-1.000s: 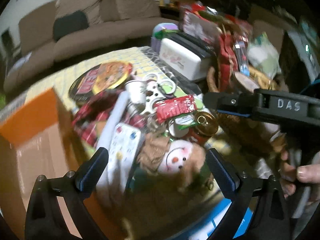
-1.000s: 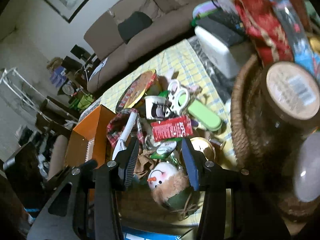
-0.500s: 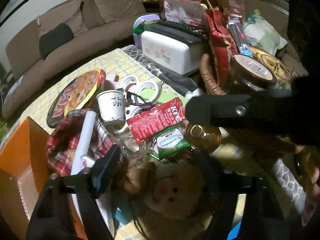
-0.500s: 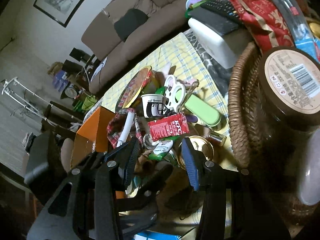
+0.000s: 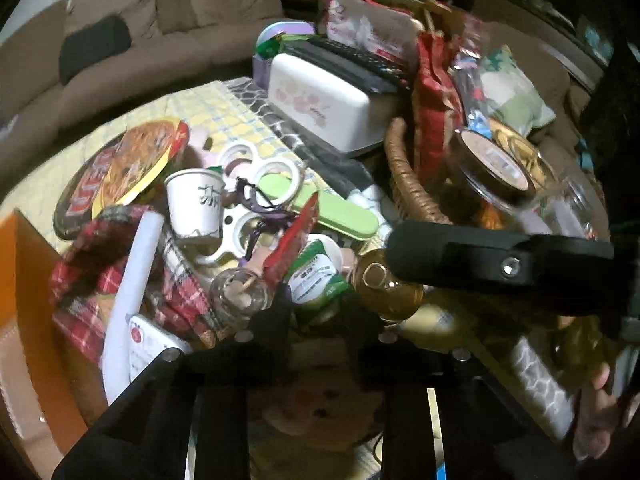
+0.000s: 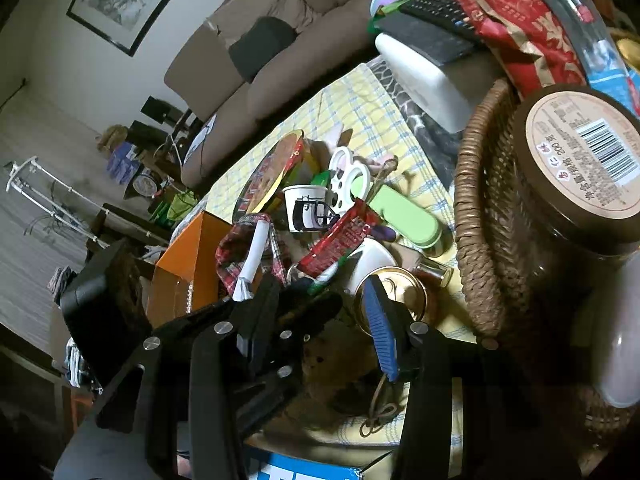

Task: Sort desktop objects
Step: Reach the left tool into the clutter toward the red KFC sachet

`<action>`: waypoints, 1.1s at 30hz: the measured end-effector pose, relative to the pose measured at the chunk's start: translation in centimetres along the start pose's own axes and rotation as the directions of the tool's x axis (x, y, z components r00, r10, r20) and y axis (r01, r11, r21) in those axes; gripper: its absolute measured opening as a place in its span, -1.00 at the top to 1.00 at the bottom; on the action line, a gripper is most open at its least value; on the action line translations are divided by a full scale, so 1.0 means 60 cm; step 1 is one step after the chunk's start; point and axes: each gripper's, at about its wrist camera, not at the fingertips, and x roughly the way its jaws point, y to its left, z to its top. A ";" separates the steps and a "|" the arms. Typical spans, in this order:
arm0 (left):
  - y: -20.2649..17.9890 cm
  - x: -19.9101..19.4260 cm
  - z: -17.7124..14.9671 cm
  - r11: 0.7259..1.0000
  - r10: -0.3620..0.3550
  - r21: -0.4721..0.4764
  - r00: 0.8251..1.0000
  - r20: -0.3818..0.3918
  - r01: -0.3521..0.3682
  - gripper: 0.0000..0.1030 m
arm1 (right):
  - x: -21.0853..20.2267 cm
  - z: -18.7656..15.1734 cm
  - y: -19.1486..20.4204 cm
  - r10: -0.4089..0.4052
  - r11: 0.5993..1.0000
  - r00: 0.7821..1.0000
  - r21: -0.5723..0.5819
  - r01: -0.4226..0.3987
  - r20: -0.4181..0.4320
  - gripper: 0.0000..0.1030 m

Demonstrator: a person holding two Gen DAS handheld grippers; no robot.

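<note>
A snowman plush doll (image 5: 316,404) with brown fur lies at the near edge of the cluttered table; it also shows in the right wrist view (image 6: 340,364). My left gripper (image 5: 320,312) has its fingers closed in around the doll's top. My right gripper (image 6: 320,320) is open just above the doll and the gold-lidded jar (image 6: 400,292), and its finger (image 5: 480,260) crosses the left wrist view. Behind lie a red KFC packet (image 5: 294,236), a white paper cup (image 5: 196,208), white scissors (image 5: 260,184) and a green case (image 5: 340,212).
An orange cardboard box (image 5: 20,280) stands at the left. A wicker basket (image 6: 476,240) with a big brown-lidded jar (image 6: 580,160) stands at the right. A white tissue box (image 5: 324,100) with remotes sits behind. A plaid cloth (image 5: 100,264) and noodle bowl (image 5: 120,168) lie left.
My left gripper moved forward and down over the snowman doll and its fingers closed from wide open to narrow. The right gripper stayed over the doll.
</note>
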 end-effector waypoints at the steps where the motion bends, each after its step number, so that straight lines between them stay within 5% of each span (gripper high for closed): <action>1: 0.002 -0.001 0.000 1.000 0.007 -0.002 1.000 0.005 -0.007 0.70 | 0.001 0.000 0.000 0.001 1.000 1.000 0.002 -0.001 0.002 0.17; 13: 0.012 -0.009 0.000 0.998 -0.031 -0.050 0.999 0.016 0.032 0.76 | 0.007 0.001 -0.003 0.042 0.998 0.999 0.040 -0.041 -0.002 0.17; 17: 0.004 -0.005 0.008 1.000 0.007 -0.010 1.000 0.026 -0.007 -0.15 | 0.006 0.000 -0.004 0.037 0.998 0.999 0.041 -0.036 -0.001 0.16; 21: -0.012 0.004 0.012 0.998 0.032 0.045 0.999 0.029 -0.034 -0.16 | 0.005 0.002 -0.009 0.033 0.998 0.999 0.048 -0.033 0.004 0.16; 22: -0.016 0.008 0.012 0.997 0.042 0.061 0.999 0.029 -0.043 -0.14 | 0.006 0.003 -0.009 0.029 0.999 1.000 0.043 -0.029 0.001 0.16; 25: -0.024 0.017 0.012 0.995 0.053 0.083 0.998 0.021 -0.054 0.69 | 0.010 0.003 -0.010 0.028 0.999 1.000 0.041 -0.028 -0.004 0.17; 33: 0.005 -0.030 0.013 0.999 -0.047 -0.020 0.996 0.075 0.048 0.81 | 0.006 0.003 -0.007 0.033 0.999 0.999 0.037 -0.033 0.004 0.16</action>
